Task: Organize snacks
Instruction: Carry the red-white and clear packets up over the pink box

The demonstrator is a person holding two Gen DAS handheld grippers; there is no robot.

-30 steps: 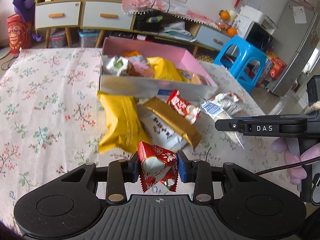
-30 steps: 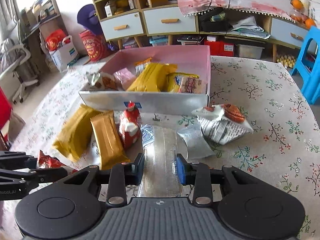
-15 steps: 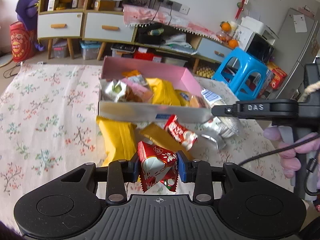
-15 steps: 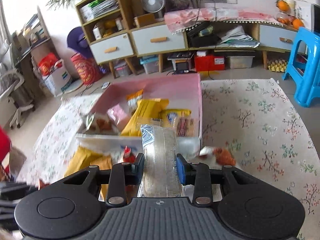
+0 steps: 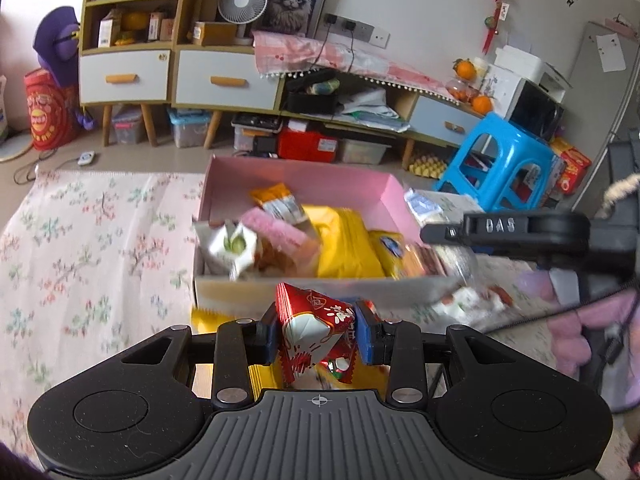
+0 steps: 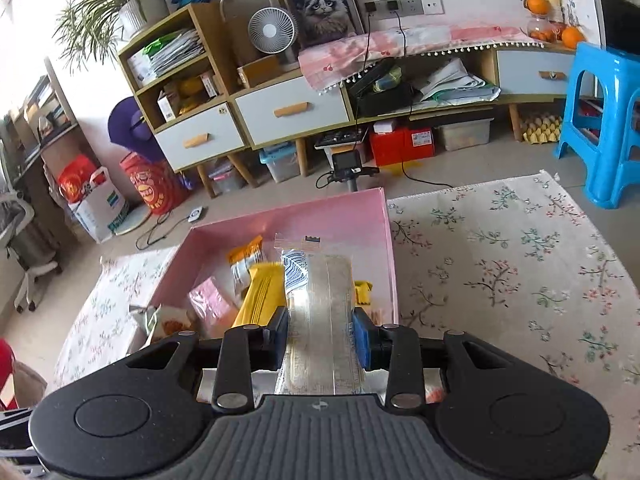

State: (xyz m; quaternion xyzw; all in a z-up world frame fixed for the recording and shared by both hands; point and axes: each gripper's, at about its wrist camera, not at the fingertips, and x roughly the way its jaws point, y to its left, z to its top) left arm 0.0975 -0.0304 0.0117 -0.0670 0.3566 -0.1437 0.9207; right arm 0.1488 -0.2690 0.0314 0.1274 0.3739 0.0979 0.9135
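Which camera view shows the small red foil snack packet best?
The left wrist view: the small red foil snack packet sits centred and sharp, clamped in the left gripper. The right wrist view shows only a red sliver at its left edge, perhaps that packet.

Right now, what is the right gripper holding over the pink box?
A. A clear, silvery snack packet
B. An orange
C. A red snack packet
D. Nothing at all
A. The right gripper is shut on a clear, silvery snack packet, which hangs above the pink box; the red snack packet sits in the left gripper instead.
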